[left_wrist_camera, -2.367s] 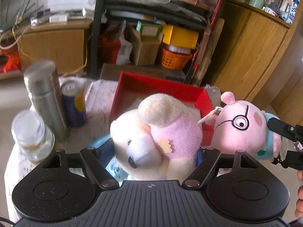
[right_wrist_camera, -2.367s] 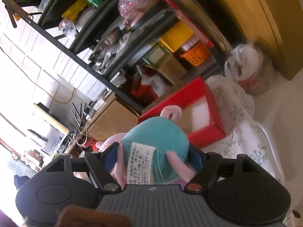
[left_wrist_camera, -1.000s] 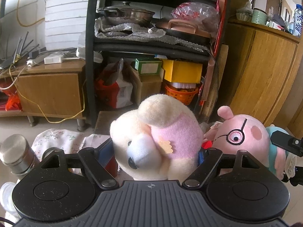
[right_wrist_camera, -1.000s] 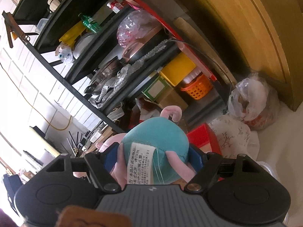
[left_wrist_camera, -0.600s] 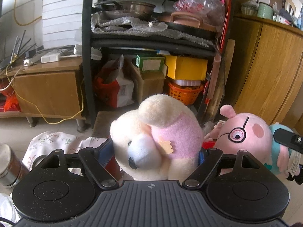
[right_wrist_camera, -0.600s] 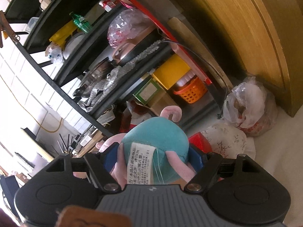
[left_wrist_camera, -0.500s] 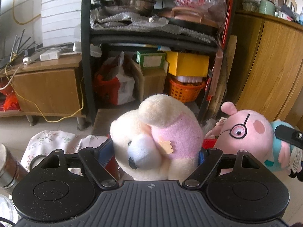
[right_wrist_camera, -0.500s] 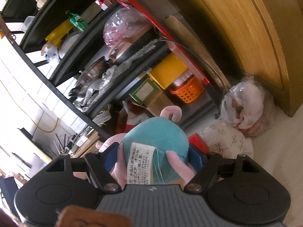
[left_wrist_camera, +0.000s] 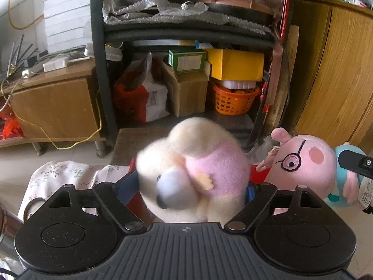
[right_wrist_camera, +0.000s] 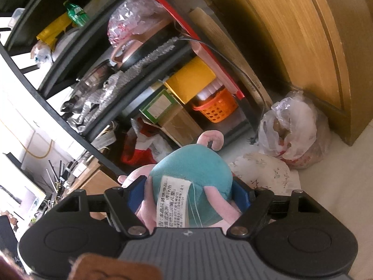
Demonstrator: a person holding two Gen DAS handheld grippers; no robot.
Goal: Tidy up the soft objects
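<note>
Dog plush (left_wrist_camera: pixel 193 170), cream w/ pink top, sits low-centre of the left view between the jaws of the L gripper (left_wrist_camera: pixel 186 186). Jaws have just been opening. The plush is blurred while the gripper is sharp, so prob. the pads have let go and it's slipping free. It stands roughly upright, snout down-left.

Key relation: red box (left_wrist_camera: pixel 259 176) peeks out right under and behind the plush, at both its sides. Plush is more or less over the box, so a straight drop should do. How far inside the rim, can't tell.

Pig plush (left_wrist_camera: pixel 303 161) is at right of the same view, near the dog but apart, snout pointing left, long axis across the frame. R gripper (right_wrist_camera: pixel 188 193) has it clamped by the teal body, pads pressing both sides about half open. It's also next to the box, to go in 2nd prob.

Writing: sewn tag (right_wrist_camera: pixel 174 200) on the pig's back, Chinese print, too small to read properly. Floral cloth (left_wrist_camera: pixel 58 175) lower left.
</note>
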